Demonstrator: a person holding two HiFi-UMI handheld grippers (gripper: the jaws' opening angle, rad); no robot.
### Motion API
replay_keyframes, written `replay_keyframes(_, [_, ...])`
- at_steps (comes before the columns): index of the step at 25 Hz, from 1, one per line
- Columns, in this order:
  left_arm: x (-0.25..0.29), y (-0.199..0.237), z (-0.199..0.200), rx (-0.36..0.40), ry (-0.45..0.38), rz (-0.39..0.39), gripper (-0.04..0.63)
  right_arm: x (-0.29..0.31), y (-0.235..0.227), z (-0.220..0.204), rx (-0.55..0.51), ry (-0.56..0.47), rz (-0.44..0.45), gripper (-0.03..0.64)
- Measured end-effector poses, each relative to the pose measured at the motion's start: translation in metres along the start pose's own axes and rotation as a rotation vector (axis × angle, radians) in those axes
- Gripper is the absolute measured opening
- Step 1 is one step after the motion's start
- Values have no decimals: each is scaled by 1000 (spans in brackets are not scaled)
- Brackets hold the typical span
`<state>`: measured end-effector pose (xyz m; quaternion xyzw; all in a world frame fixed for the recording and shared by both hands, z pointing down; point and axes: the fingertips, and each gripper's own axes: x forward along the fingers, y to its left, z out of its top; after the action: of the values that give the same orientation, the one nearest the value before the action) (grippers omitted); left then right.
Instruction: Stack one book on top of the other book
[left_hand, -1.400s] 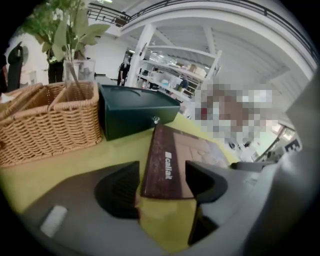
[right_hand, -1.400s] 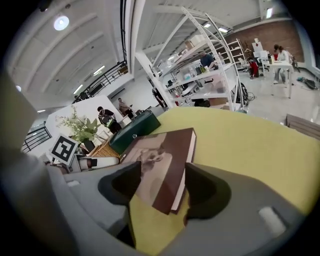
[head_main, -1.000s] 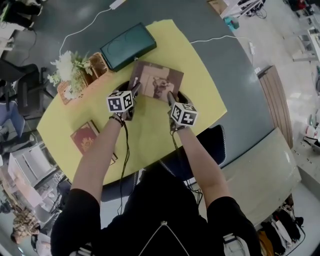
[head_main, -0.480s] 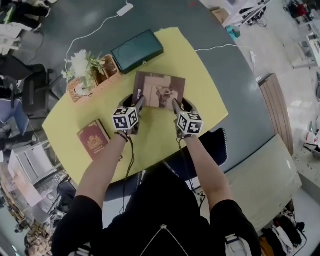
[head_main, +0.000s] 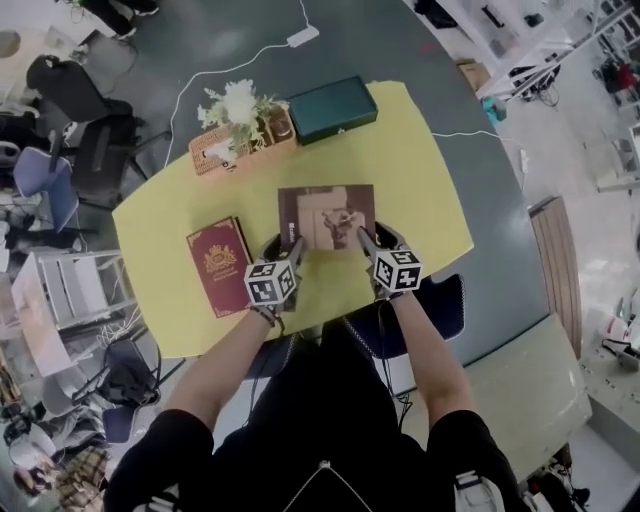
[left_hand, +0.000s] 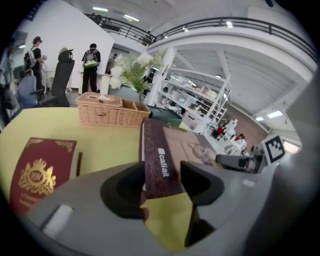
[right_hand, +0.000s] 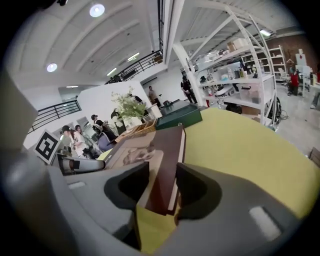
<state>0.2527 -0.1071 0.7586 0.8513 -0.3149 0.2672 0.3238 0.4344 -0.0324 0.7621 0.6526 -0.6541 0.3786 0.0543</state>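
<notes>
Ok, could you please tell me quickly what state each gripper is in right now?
The left gripper: closed on the left edge of the brown book.
The right gripper: closed on the right edge of the same book.

Reaches both bare forearms up from the lower centre of the head view, elbows spread, short black sleeves at the shoulders. Holds the left tongs (head_main: 291, 246) just left of centre and the right tongs (head_main: 366, 239) just right of centre, level with each other, marker cubes turned up toward the camera, noses aimed forward and down. Clamps the left jaws on the left edge of the brown book (head_main: 327, 215), pads pressing the spine from both sides. Clamps the right jaws on the opposite edge likewise, pads tight on cover and underside. Sets wrists in line with forearms.
</notes>
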Motion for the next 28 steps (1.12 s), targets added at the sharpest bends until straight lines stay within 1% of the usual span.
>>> replay_keyframes(3, [-26,7,-34,-53,31,12,239,-6,20,-19,-30,26,21,172])
replay_keyframes(6, [-44,4,-68,-98,72,7,239,-13,26,-39,-28,43,25,172])
replay_keyframes(11, [-48,-6,-116,-128,133,-6,239,-23,17,-74,-48,86,35,170])
replay_keyframes(15, [-36,-6,-146,-134,173,-15,239,-18,6,-91,-93,83,50,169])
replay_keyframes(17, [-32,-6,-156,-136,194,-9,239,-14,1,-98,-107,89,53,169])
replay_keyframes(21, [-24,-5,-168,-176,216,31,236,-6,-6,-107,-117,101,53,169])
replay_keyframes(26, [-21,-4,-171,-152,249,35,235,-3,-10,-113,-110,119,36,169])
replay_keyframes(28, [-24,-2,-167,-150,262,44,219,-3,-12,-117,-105,133,27,170])
